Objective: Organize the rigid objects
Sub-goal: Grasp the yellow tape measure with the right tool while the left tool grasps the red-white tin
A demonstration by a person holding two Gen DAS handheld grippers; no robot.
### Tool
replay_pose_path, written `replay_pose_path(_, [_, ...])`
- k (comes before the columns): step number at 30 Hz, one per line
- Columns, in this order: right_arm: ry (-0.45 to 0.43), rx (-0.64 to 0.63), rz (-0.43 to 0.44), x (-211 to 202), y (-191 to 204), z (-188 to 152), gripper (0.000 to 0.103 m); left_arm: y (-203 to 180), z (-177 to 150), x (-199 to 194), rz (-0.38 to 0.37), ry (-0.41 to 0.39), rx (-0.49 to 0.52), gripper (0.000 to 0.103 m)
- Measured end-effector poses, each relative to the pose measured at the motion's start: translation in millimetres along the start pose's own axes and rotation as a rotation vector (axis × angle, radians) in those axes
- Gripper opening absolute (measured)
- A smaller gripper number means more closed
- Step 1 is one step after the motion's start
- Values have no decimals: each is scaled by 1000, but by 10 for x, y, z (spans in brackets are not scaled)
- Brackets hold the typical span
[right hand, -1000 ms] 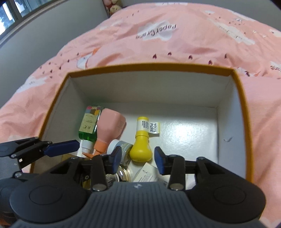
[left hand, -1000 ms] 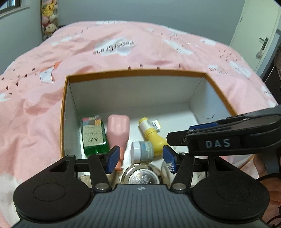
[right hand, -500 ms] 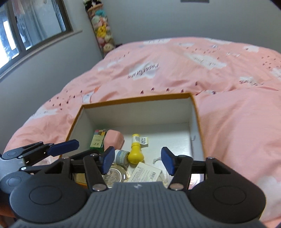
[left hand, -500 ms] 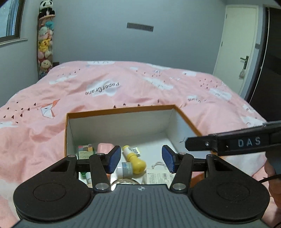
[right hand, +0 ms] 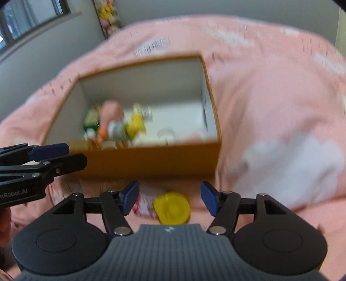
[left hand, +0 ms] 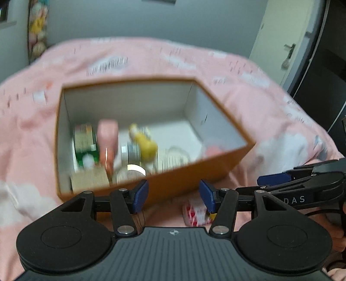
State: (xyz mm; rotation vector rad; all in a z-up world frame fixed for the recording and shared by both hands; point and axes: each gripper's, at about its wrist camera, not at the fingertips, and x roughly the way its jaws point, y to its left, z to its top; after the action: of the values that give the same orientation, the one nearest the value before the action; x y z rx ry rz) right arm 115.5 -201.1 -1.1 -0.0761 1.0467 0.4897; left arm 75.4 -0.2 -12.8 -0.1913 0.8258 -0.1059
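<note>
An orange box [left hand: 190, 179] with a white inside sits on the pink bed; it also shows in the right wrist view [right hand: 151, 160]. It holds a green bottle [left hand: 83, 142], a pink bottle [left hand: 107, 136], a yellow bottle [left hand: 144, 143] and other small items, all blurred. A red-and-white container with a yellow lid [right hand: 172, 208] lies on the bed before the box, also in the left wrist view [left hand: 195, 213]. My left gripper [left hand: 174, 195] is open and empty, near the box's front wall. My right gripper [right hand: 168, 197] is open and empty, just above the yellow-lidded container.
The pink quilt [right hand: 270, 108] covers the bed around the box. A stuffed-toy column [left hand: 36, 32] stands at the far left wall. A door [left hand: 279, 43] is at the far right. A window [right hand: 32, 19] is on the left.
Both grippers have pulled back out of the box toward me. The box's front wall and the yellow-lidded container on the bed have come into view. Both stayed open.
</note>
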Motion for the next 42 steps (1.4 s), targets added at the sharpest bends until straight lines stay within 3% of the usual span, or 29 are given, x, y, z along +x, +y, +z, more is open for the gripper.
replay_pose_path(6, [118,81,4,354,-112,-87,66,102,-135,203,-2,87,-51,64])
replay_pose_path(18, [213,73,26,827,17,-95,67,255,-216,387,25,177,-116,65])
replay_pose_path(28, [239,62,22,1029,51,-82,66,147,-188,458,-17,181,-53,65])
replay_pose_path(34, [234,11,4,932,132,-91,62,88,-194,541,-40,204,-27,65])
replay_pose_path(42, [204,-17,-123,723,-136,-24,62,-65,-177,801,-96,224,-31,65])
